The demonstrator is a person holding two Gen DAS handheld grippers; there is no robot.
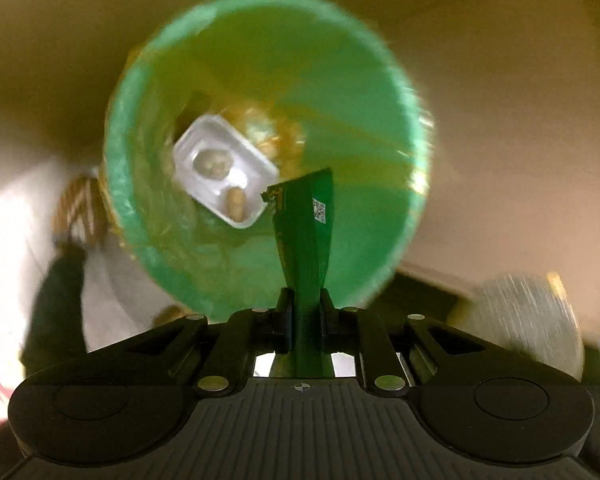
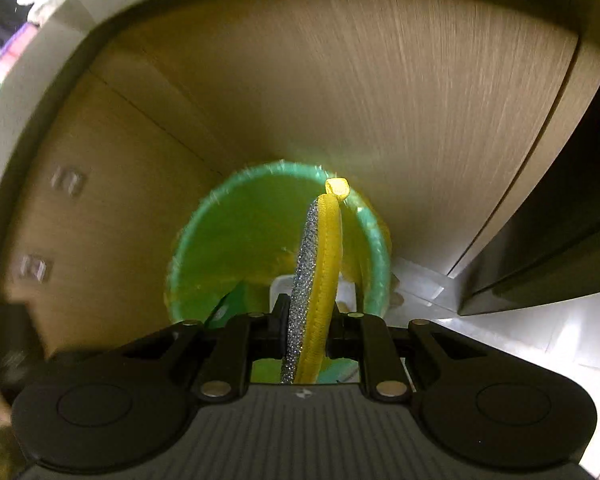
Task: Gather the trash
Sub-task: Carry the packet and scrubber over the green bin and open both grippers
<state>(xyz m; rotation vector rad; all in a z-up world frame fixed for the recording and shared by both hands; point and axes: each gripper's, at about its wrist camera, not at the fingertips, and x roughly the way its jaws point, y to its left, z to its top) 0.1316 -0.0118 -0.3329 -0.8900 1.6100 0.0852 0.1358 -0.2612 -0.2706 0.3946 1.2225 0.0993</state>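
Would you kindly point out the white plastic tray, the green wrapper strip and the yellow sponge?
white plastic tray [image 1: 224, 172]: left wrist view, its middle.
green wrapper strip [image 1: 304, 232]: left wrist view, mid-length.
yellow sponge [image 2: 324, 276]: right wrist view, yellow side.

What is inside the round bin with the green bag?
Inside the round green-lined bin lies a white plastic tray with pale food scraps. Yellowish trash lies behind it; the tray covers the bottom.

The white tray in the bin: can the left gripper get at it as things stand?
Probably not yet. The left gripper is shut on a green wrapper, so its jaws are taken. The way down to the white tray in the bin looks free.
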